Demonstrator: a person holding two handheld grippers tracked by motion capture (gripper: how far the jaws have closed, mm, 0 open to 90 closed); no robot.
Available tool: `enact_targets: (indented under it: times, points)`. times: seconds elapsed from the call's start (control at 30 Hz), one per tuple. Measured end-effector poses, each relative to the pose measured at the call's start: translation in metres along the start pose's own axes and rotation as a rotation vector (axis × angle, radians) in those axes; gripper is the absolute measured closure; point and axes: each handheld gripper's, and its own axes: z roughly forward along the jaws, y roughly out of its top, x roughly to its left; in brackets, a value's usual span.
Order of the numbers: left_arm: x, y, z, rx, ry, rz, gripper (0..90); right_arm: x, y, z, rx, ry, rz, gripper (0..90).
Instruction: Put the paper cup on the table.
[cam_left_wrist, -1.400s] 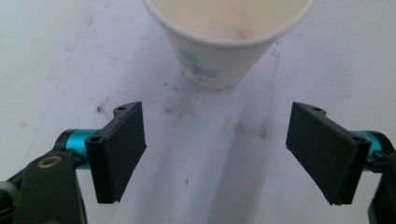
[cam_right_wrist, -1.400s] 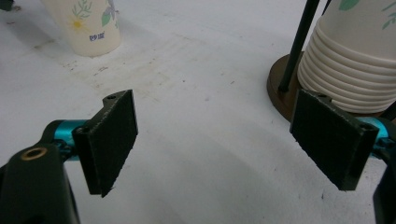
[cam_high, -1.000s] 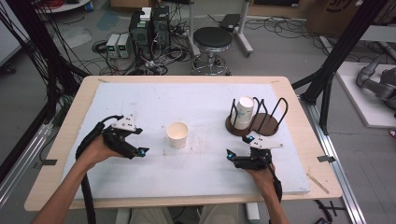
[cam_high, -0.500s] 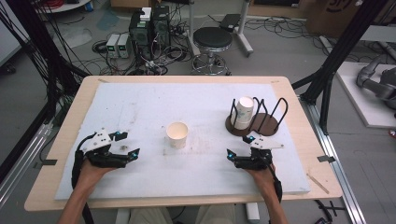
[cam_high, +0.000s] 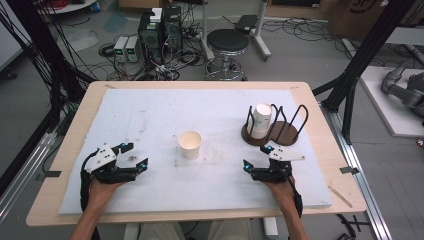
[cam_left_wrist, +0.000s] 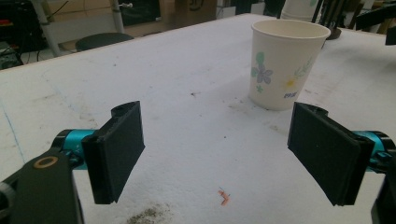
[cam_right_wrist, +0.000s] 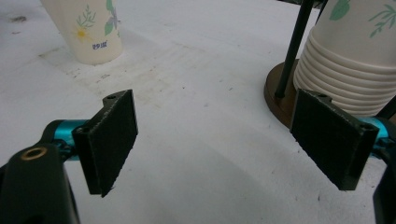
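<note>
While cup stack fills rack — paper cup empty.

Each hand-held unit, the left gripper and the right gripper, has a black body, a pale grey three-cornered top plate and a black trailing cable. Two flat, rectangular black jaws ride on cyan anodised carriers. A brass-coloured ring insert sits in the black housing beside the left-hand jaw. Forearms are unsleeved.
</note>
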Motion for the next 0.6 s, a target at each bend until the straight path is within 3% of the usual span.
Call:
enact_targets:
  times: [0.17,0.6]
  points:
    - [-0.0023,0.0001,0.0008,0.008,-0.002,0.026,18.1,0.0002,0.0002,0.0005,-0.001,-0.003,-0.019,15.5]
    - [-0.0004,-0.0008,-0.0008,-0.009,-0.004,0.004,18.0,0.0012,-0.0005,-0.0009,-0.012,0.0,-0.017,15.5]
